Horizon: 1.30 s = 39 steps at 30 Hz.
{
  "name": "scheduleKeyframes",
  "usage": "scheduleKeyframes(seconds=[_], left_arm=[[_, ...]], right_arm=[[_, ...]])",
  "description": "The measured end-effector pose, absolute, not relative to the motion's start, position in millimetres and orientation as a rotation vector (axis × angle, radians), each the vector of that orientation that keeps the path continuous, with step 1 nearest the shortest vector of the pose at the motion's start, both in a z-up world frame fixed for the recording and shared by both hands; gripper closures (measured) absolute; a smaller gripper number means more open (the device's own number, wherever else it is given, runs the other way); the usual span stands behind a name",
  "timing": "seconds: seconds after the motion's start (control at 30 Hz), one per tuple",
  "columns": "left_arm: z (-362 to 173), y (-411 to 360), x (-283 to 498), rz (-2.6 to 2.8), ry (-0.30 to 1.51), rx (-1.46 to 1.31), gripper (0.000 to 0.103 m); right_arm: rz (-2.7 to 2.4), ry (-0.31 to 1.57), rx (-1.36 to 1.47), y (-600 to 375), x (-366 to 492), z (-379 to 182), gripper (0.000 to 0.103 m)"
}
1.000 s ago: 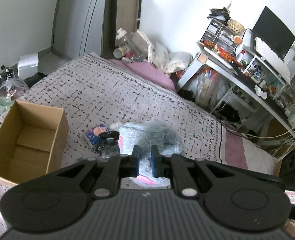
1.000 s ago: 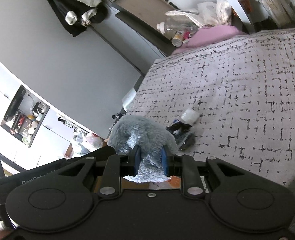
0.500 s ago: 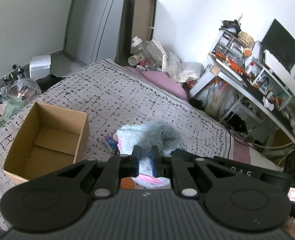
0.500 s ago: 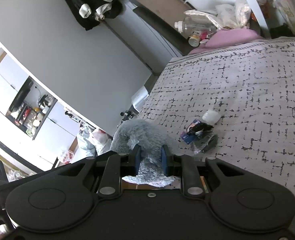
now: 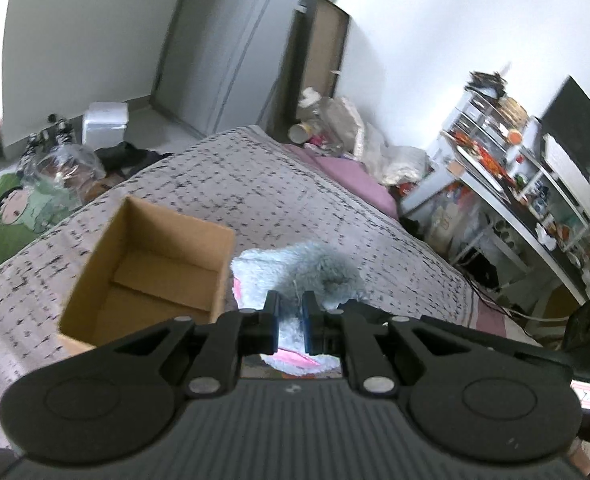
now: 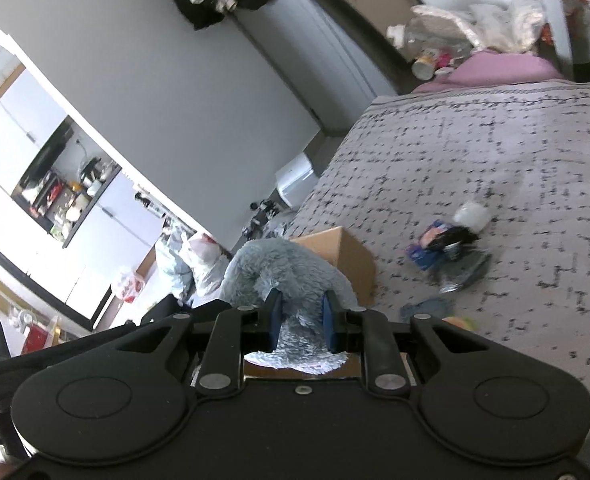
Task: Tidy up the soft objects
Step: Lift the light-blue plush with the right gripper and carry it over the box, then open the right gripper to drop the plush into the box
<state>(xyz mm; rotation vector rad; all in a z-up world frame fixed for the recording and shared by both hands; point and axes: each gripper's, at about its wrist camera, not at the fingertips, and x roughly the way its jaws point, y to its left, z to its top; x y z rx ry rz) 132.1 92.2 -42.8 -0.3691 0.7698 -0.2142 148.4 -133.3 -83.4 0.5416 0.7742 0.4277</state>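
Two grippers hold one fluffy grey-blue soft toy (image 5: 307, 268) between them, above a bed covered with a grey patterned bedspread (image 5: 255, 188). The left gripper (image 5: 290, 322) has its blue pads pressed close together on a thin fold of the toy's fur, with a pink patch of the toy showing just below the pads. The right gripper (image 6: 299, 320) stands a little wider, its pads clamped on a thicker bunch of the same fur (image 6: 287, 268).

In the left wrist view the toy hangs just to the right of an open cardboard box (image 5: 151, 268), which sits on the bedspread; the box looks empty, its bottom flaps showing. The toy's edge is near the box's right wall, though whether it touches is hard to tell. In the right wrist view the box's corner (image 6: 351, 256) shows just behind the toy.

Farther right on the bedspread (image 6: 475, 152) in that view lies a small heap of things (image 6: 447, 252), blurred: a white rounded piece, a dark item and a bluish packet, well apart from the box. A cluttered desk (image 5: 515, 192) stands beside the bed in the left wrist view.
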Motion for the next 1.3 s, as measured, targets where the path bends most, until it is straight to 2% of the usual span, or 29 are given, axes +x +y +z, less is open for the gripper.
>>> scheduleKeyframes(seconds=[0.73, 1.2, 1.27, 1.3], left_arm=[[-99.4, 196.0, 155.8, -0.097, 0.848, -0.504, 0.093], [-134.8, 207.1, 184.4, -0.081, 0.932, -0.498, 0.093], [-135.7, 204.8, 185.8, -0.076, 0.943, -0.475, 0.092], [-135.7, 203.8, 186.9, -0.073, 0.949, -0.467, 0.092]], right_arm=[[0.450, 0.906, 0.443, -29.0, 179.1, -119.1, 0.082], [0.390, 0.972, 0.441, -10.0, 201.1, -154.0, 0.082], [0.388, 0.978, 0.437, -9.1, 202.1, -156.3, 0.081], [0.384, 0.983, 0.434, -8.8, 202.4, -156.8, 0.076]])
